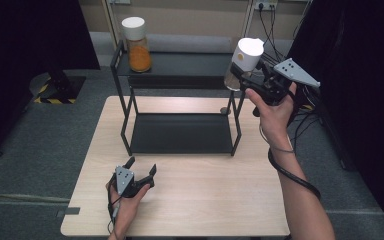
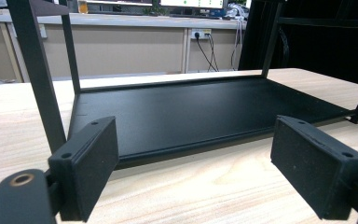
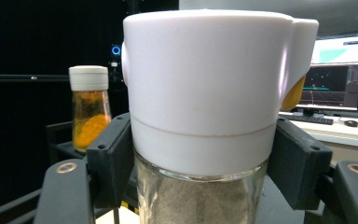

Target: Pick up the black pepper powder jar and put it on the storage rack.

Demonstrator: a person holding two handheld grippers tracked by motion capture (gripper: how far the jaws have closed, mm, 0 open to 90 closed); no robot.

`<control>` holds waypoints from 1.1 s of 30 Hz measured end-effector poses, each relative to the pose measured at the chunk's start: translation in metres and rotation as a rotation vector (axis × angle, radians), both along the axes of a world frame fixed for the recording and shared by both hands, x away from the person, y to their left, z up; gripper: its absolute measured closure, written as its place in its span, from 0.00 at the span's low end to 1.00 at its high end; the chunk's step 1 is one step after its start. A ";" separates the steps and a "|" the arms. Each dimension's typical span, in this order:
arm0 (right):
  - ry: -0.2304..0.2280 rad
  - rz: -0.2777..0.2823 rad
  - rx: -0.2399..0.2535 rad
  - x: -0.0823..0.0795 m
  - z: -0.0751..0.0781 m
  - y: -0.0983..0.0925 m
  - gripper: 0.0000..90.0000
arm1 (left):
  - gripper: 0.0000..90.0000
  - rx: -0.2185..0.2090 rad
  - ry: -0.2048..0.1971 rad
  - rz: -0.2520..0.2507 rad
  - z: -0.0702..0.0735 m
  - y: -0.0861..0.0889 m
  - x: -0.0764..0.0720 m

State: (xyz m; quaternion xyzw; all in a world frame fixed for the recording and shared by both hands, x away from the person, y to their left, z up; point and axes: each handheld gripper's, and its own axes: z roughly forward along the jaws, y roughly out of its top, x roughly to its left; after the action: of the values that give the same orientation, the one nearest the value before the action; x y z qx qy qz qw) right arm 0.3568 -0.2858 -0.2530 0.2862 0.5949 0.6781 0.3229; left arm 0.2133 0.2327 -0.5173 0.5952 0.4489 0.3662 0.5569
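My right gripper (image 1: 241, 73) is shut on a glass spice jar (image 1: 244, 62) with a white cap, held in the air at the right end of the black rack's top shelf (image 1: 180, 64). In the right gripper view the pads (image 3: 116, 156) clamp the jar (image 3: 205, 112) just under its cap; grey powder fills the glass. A second jar (image 1: 137, 45) with orange powder stands on the top shelf's left end, also seen as the orange jar (image 3: 89, 112) beyond. My left gripper (image 1: 142, 166) rests open on the table, its pads (image 2: 86, 163) facing the lower shelf (image 2: 205, 112) with nothing between them.
The two-tier black rack (image 1: 180, 132) stands on the far half of the wooden table (image 1: 195, 200). Its thin uprights (image 2: 39, 74) rise close ahead of my left gripper. Dark curtains flank both sides; cables (image 1: 272, 30) hang at the back wall.
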 end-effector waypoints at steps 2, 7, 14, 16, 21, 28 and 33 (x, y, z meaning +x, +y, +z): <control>0.000 -0.005 -0.001 0.001 0.001 0.001 0.34 | 0.16 -0.001 0.000 0.000 0.000 0.000 0.000; 0.007 -0.027 -0.007 0.010 0.010 0.008 0.34 | 0.16 -0.001 0.000 0.001 0.000 0.000 0.000; 0.024 -0.061 -0.020 0.022 0.020 0.018 0.34 | 0.16 -0.002 -0.003 0.003 -0.001 0.000 0.000; 0.038 -0.067 -0.017 0.027 0.023 0.020 0.34 | 0.16 -0.001 -0.003 0.004 -0.001 -0.001 0.000; 0.055 -0.093 -0.025 0.036 0.029 0.026 0.34 | 0.16 -0.001 -0.002 0.003 0.000 -0.001 0.000; 0.079 -0.121 -0.025 0.049 0.034 0.033 0.34 | 0.16 -0.003 -0.002 0.003 -0.001 0.000 0.000; 0.102 -0.153 -0.048 0.058 0.038 0.037 0.34 | 0.16 -0.003 -0.003 0.002 -0.001 0.000 0.000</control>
State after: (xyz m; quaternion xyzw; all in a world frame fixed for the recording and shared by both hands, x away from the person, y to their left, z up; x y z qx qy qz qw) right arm 0.4143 -0.2486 -0.2152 0.3569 0.6032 0.6215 0.3500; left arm 0.2130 0.2328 -0.5179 0.5934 0.4494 0.3669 0.5579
